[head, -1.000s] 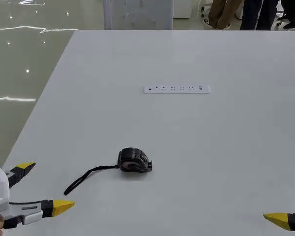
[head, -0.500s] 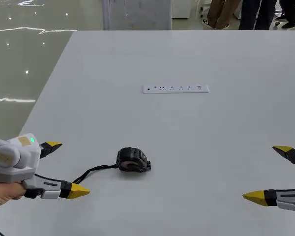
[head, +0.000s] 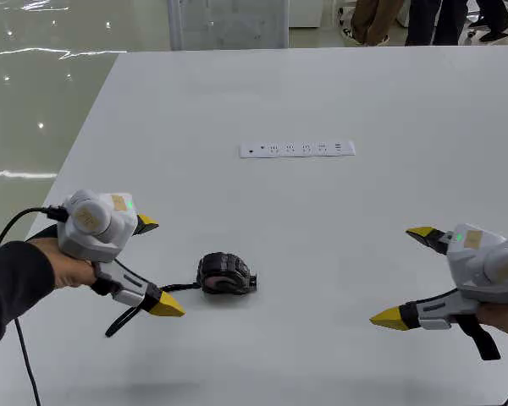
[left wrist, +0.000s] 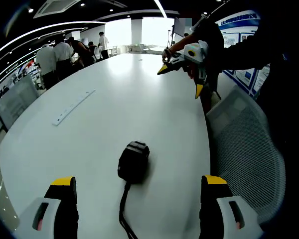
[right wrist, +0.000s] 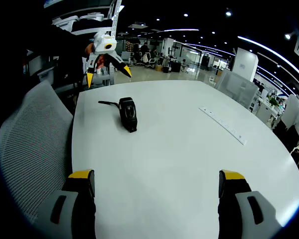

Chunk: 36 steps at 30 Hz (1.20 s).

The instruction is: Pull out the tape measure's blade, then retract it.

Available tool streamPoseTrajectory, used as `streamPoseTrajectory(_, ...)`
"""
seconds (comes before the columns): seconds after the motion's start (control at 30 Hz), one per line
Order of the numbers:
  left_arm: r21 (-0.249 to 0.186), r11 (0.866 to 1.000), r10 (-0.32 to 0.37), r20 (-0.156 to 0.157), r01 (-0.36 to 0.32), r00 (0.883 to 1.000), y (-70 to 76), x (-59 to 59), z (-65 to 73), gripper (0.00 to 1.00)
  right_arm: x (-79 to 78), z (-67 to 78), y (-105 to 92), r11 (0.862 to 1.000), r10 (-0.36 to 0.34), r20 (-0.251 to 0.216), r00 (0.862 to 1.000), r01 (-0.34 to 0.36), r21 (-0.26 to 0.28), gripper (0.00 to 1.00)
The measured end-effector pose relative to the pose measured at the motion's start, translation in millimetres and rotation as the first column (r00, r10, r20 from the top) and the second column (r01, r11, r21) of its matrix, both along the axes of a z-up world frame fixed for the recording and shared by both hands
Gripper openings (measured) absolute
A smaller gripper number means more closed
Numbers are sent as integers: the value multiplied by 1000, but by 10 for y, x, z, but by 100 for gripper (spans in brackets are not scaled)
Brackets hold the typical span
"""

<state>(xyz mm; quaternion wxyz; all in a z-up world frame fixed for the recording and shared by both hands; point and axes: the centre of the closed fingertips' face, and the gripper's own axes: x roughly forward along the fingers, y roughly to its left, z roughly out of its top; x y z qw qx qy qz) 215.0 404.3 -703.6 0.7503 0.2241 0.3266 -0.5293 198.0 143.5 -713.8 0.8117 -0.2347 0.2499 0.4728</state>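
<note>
Head view: white counter (head: 364, 93) is carrying all items. Left hand-held gripper (head: 161, 266), released and empty, is hovering near the left edge. Right hand-held gripper (head: 402, 275), likewise released, is hovering near the right edge. Power strip (head: 297, 149) is lying mid-counter. Black tape measure (head: 225, 274) is lying just beside the left jaws, blade retracted.

Open counter (head: 339, 254) stretches between the 2 tools. The tape measure (head: 226, 274) and its strap (left wrist: 124, 199) lie just ahead of the left tool (head: 161, 266) - inside its spread jaws' line. The right tool (head: 400, 275), jaws apart, faces bare surface. A power strip (head: 297, 149) lies well beyond.
</note>
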Motion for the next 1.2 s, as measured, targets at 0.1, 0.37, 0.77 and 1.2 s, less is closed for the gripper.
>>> streamPoseTrajectory(0.1,69,994,-81,-19,82,997,-95,22,-96,100,71,-74,154,999,53,-10,999,-53,-14,100)
streamPoseTrajectory(0.37,201,951,-235,-29,236,972,-296,102,-357,95,237,-114,576,984,173,-12,985,-173,-32,100)
streamPoseTrajectory(0.77,229,938,-255,-47,259,966,-604,269,-679,72,484,-257,1201,963,270,-39,962,-271,-9,99)
streamPoseTrajectory(1.2,317,917,-245,-29,241,969,-679,318,-892,33,516,-590,1436,947,308,-113,945,-316,-61,84)
